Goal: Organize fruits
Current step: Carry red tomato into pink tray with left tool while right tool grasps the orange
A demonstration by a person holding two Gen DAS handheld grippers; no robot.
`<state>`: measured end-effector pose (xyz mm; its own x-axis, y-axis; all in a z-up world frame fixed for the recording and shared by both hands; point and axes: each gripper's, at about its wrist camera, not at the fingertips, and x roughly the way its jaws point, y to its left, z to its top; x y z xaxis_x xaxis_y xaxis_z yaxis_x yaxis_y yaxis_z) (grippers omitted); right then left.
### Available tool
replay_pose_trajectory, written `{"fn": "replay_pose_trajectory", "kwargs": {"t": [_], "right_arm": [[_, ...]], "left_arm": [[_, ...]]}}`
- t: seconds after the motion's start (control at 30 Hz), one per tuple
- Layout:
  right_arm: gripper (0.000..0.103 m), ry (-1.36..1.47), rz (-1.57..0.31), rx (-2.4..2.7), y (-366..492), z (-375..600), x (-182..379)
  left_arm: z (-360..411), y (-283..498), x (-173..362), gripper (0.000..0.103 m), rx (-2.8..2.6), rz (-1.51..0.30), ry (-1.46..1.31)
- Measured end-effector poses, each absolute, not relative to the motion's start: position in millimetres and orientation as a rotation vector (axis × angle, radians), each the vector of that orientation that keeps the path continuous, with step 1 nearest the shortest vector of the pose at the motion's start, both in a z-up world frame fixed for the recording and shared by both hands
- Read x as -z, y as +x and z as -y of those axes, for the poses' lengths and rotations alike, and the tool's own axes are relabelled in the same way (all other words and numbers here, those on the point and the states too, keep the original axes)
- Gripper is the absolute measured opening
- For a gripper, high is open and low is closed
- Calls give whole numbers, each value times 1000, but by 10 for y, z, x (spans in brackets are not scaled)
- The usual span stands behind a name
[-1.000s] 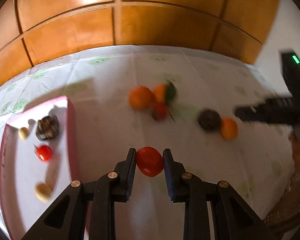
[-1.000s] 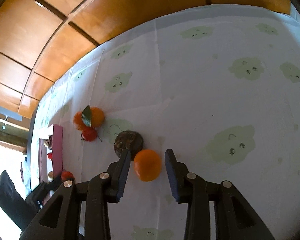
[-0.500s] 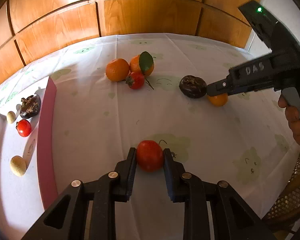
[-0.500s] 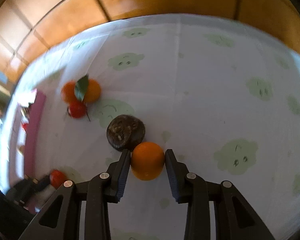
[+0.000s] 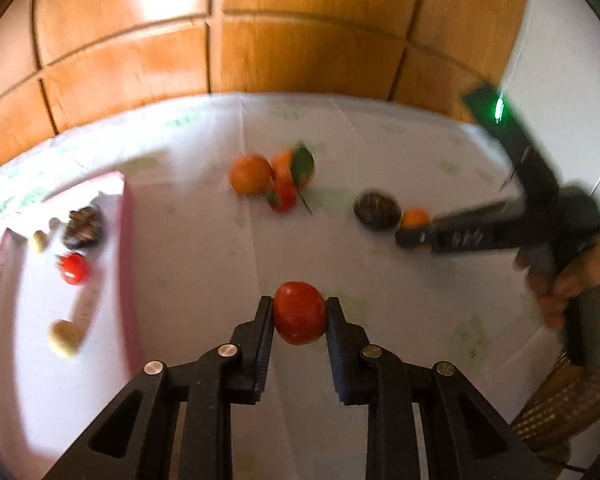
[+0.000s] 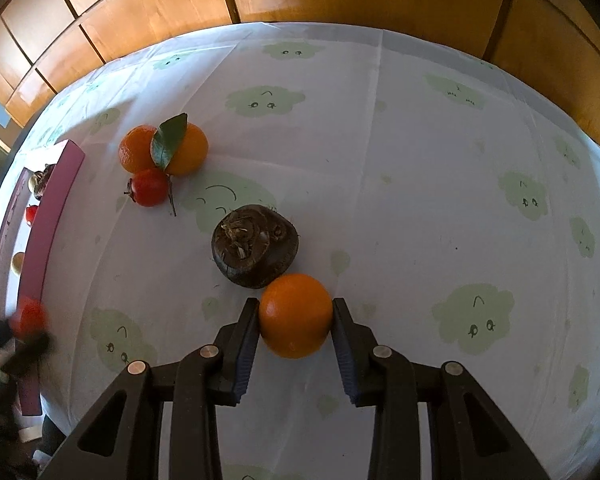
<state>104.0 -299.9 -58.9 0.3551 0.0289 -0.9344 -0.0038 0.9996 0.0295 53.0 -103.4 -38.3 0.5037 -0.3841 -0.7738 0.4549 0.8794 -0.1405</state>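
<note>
Red fruit (image 5: 300, 312) pinched between the jaws of the left gripper (image 5: 300, 320), both inner faces pressed against its sides, fruit sitting at the very tips and bulging out ahead of them. Whether lifted off the table (image 5: 204, 264) or resting on it, impossible to tell through the blur. Orange fruit (image 6: 295, 315) likewise clamped by the right gripper (image 6: 295, 322), jaws closed onto its left and right flanks, fruit held near the tips and touching a dark brown wrinkled fruit (image 6: 255, 246) just beyond. Farther back on the patterned cloth, two oranges with a green leaf (image 6: 168, 140) side by side, small red fruit (image 6: 149, 193) with a stem touching them in front. Off to the left, pink-rimmed tray (image 5: 127, 240) holding a dark fruit (image 5: 82, 227), a small red one (image 5: 74, 268) and two pale yellowish ones (image 5: 64, 338). Wooden panelling behind the table. Right gripper also seen from the left wrist view, gripped in a hand (image 5: 572, 280) at the right edge.
</note>
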Motion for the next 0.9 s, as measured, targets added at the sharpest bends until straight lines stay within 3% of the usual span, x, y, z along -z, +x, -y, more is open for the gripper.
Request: {"fn": "replay_pose_trajectory", "kwargs": {"t": [0.2, 0.47, 0.9], "right_arm": [[35, 18, -1201, -19, 1026, 2993, 596], [36, -4, -1195, -16, 1011, 2956, 614], [36, -11, -1196, -15, 1013, 2939, 618]], "left_arm": [[357, 627, 24, 25, 384, -849, -23], [-659, 1026, 257, 25, 95, -922, -114], [-904, 1583, 530, 26, 3, -965, -121]]}}
